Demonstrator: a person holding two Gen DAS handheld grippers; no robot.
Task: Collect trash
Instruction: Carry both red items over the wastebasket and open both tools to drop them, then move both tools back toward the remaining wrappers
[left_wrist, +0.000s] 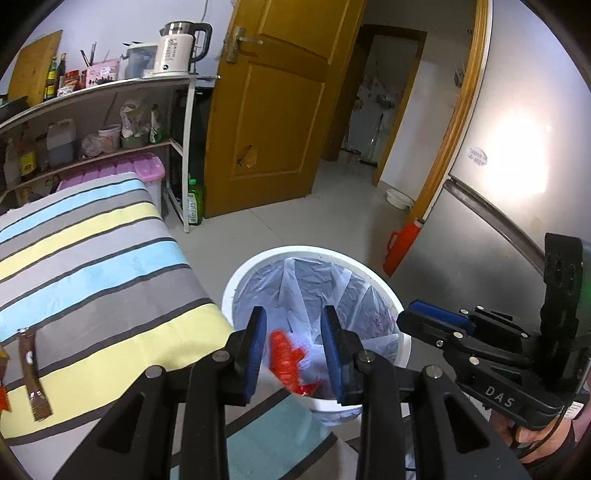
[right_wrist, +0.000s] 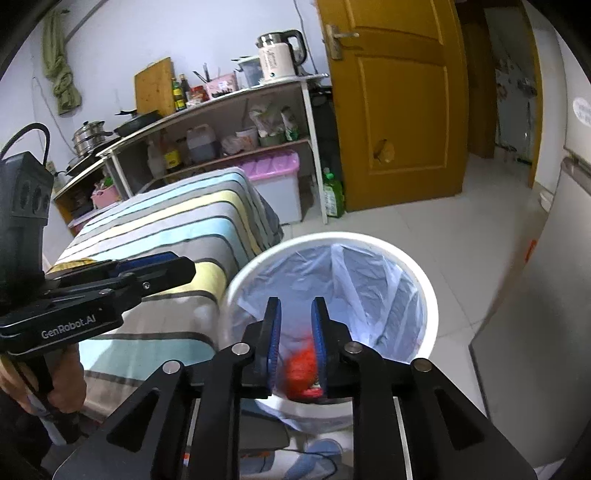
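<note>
A white trash bin (left_wrist: 314, 252) with a clear liner stands on the floor by the striped table (left_wrist: 92, 266). My left gripper (left_wrist: 295, 332) is open above the bin's near side. A red wrapper (left_wrist: 286, 356) shows down in the liner through its gap, touching neither pad. In the right wrist view my right gripper (right_wrist: 297, 328) hangs over the same bin (right_wrist: 332, 236), jaws slightly apart. A blurred red wrapper (right_wrist: 301, 365) is low between them, and the pads do not press on it. Each gripper also shows from the side in the other's view: right gripper (left_wrist: 436, 321), left gripper (right_wrist: 181, 264).
A brown wrapper (left_wrist: 33, 376) and an orange scrap (left_wrist: 3, 395) lie on the table's near left. A shelf with a kettle (left_wrist: 181, 48) stands behind, beside a wooden door (left_wrist: 273, 110). A fridge (left_wrist: 498, 184) and a red flask (left_wrist: 399, 251) are at the right.
</note>
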